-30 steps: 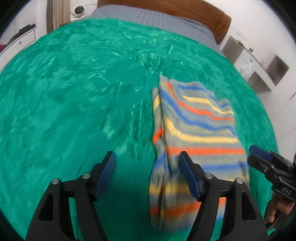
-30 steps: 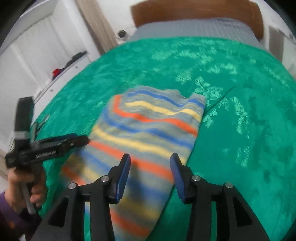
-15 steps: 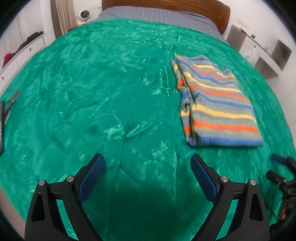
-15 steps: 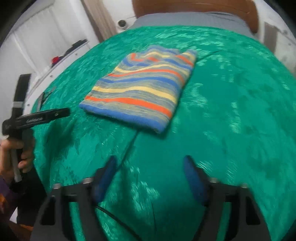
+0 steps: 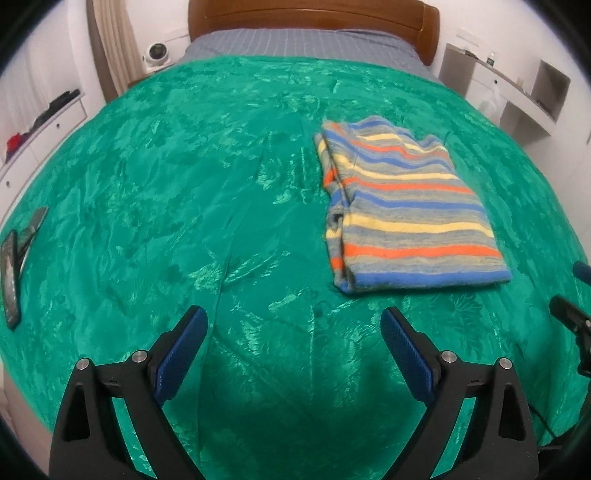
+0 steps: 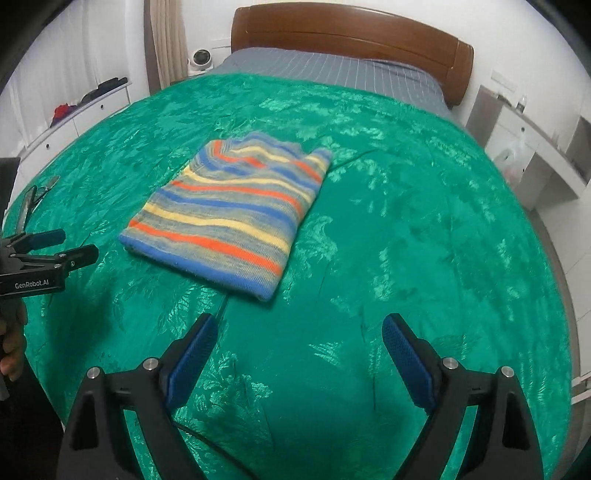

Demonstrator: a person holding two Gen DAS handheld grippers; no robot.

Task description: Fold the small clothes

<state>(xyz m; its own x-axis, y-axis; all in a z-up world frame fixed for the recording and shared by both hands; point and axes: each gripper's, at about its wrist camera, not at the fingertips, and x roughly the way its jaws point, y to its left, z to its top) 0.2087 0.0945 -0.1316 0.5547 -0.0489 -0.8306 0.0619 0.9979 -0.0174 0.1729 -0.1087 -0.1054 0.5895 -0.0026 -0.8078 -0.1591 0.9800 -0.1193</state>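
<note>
Nearest the left wrist camera, the left gripper (image 5: 293, 325) hangs over the green bedspread (image 5: 184, 192) with its jaws spread wide and nothing between them. The right gripper (image 6: 297, 330) is likewise released, its blue pads (image 6: 404, 354) well apart above bare bedspread near the foot of the bed. From the right wrist view, the left gripper (image 6: 61, 245) shows at the left edge, held by the left hand (image 6: 13, 343), with its two tips apart.

Just beyond both grippers lies the striped sweater (image 5: 402, 210), folded into a neat rectangle and resting flat on the bedspread, touched by neither gripper. In the left view it sits ahead and to the right; in the right view the sweater (image 6: 229, 210) sits ahead and to the left, so it lies between the two grippers and a little farther up the bed. Its stripes run blue, orange, yellow and grey, with layered folded edges showing along its left side.

At the bed's left edge lie a dark phone (image 5: 9, 266) and a slim object beside it. Farther off, a grey striped sheet (image 5: 295, 42) meets the wooden headboard (image 5: 314, 16). A white dresser (image 6: 74, 118) stands to the left and white shelves (image 5: 517, 96) to the right.
</note>
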